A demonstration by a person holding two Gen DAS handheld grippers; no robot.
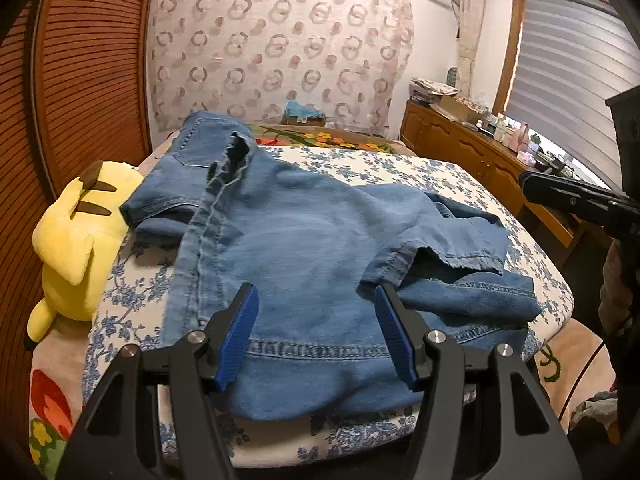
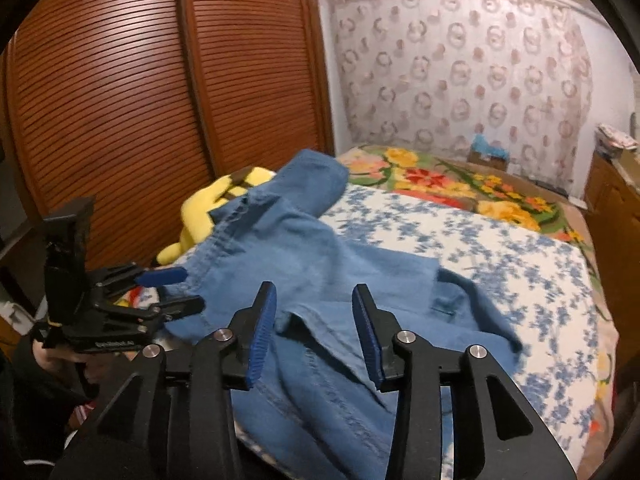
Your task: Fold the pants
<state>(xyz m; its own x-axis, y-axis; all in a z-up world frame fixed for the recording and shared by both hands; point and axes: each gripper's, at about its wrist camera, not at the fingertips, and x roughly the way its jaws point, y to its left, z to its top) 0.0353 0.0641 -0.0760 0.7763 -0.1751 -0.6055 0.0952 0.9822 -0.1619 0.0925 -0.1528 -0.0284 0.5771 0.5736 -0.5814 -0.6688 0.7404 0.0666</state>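
Blue jeans partly folded on the floral bedspread, both grippers empty
The left gripper hovers with jaws apart over the near hem; the right gripper stands about half open above a folded leg, gripping nothing, and a yellow plush toy lies left of the jeans
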